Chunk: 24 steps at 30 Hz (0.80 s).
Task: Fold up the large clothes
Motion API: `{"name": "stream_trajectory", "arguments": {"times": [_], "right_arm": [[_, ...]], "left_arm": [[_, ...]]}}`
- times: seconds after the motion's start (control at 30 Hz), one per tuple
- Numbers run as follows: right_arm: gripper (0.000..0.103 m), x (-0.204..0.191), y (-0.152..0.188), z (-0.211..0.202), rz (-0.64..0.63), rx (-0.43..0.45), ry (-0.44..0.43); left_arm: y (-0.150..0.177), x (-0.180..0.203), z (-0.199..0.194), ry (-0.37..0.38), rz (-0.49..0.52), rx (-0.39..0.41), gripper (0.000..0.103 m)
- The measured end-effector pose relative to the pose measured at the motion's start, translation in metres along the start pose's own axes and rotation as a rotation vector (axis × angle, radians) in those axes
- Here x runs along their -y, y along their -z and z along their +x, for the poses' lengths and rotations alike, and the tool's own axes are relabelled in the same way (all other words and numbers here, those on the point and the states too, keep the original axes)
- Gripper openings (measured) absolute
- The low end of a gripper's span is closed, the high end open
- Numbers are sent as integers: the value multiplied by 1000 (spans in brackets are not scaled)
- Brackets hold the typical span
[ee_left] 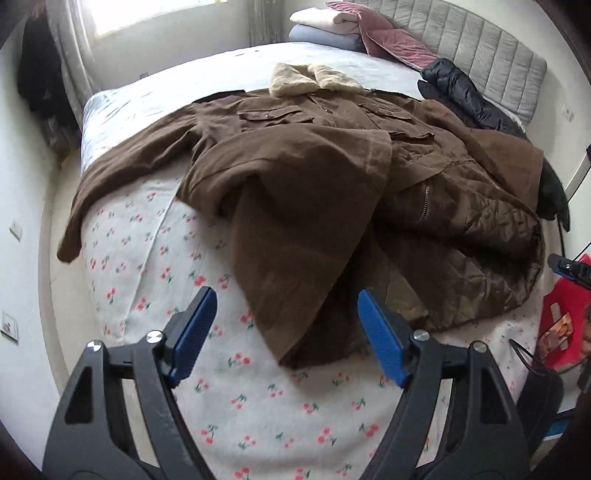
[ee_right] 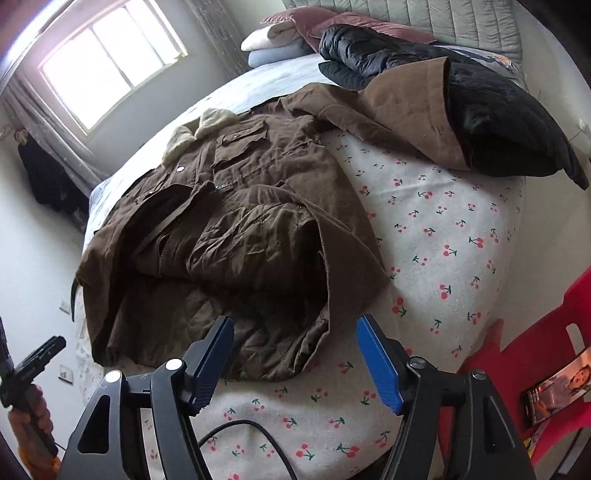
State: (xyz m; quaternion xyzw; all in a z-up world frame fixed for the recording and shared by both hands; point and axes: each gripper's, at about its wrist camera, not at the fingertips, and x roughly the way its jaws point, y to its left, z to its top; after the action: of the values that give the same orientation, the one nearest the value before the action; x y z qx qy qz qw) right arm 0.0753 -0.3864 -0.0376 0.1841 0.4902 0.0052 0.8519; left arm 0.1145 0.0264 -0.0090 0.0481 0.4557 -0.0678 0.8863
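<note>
A large brown coat (ee_left: 295, 177) with a cream fleece collar (ee_left: 314, 79) lies spread front-up on the bed, partly open so its quilted lining (ee_left: 480, 251) shows. One sleeve (ee_left: 122, 177) stretches left to the bed's edge. My left gripper (ee_left: 286, 295) is open and empty, hovering just above the coat's near hem. In the right wrist view the coat (ee_right: 236, 229) fills the middle, its other sleeve (ee_right: 406, 110) draped over a dark jacket. My right gripper (ee_right: 295, 325) is open and empty over the coat's hem and lining.
The bed has a cherry-print sheet (ee_left: 258, 398). A black puffer jacket (ee_right: 480, 110) lies at the right, folded blankets and pink pillows (ee_left: 351, 26) by the grey headboard. A red plastic stool (ee_right: 535, 350) stands beside the bed. A black cable (ee_right: 251, 428) lies on the sheet.
</note>
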Motion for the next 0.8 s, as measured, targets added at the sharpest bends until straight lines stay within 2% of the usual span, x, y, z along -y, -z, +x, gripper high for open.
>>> {"name": "stream_trajectory", "arguments": {"times": [0.1, 0.23, 0.3, 0.37, 0.4, 0.47, 0.57, 0.67, 0.73, 0.8], "right_arm": [[71, -4, -6, 8, -10, -2, 34], [72, -10, -14, 20, -24, -6, 63], [72, -13, -18, 27, -33, -7, 81], [72, -16, -22, 34, -51, -8, 105], [72, -18, -24, 38, -62, -9, 121], [72, -18, -27, 46, -82, -11, 148], [72, -9, -30, 55, -95, -15, 191], [71, 7, -28, 53, -71, -13, 189], [71, 21, -23, 48, -40, 3, 198], [71, 32, -17, 42, -21, 26, 208]], "left_arm": [[-20, 30, 22, -77, 67, 18, 79], [-38, 75, 48, -185, 199, 82, 80], [-42, 87, 59, -230, 250, 100, 80], [-47, 89, 70, -307, 270, 123, 78], [-50, 83, 73, -351, 265, 140, 71], [-54, 64, 69, -366, 227, 156, 11], [-51, 13, 39, -281, 80, 183, 10], [-30, -38, -3, -245, 3, 224, 10], [-8, -71, -25, -230, -56, 217, 10], [18, -107, -35, -237, -117, 175, 10]]}}
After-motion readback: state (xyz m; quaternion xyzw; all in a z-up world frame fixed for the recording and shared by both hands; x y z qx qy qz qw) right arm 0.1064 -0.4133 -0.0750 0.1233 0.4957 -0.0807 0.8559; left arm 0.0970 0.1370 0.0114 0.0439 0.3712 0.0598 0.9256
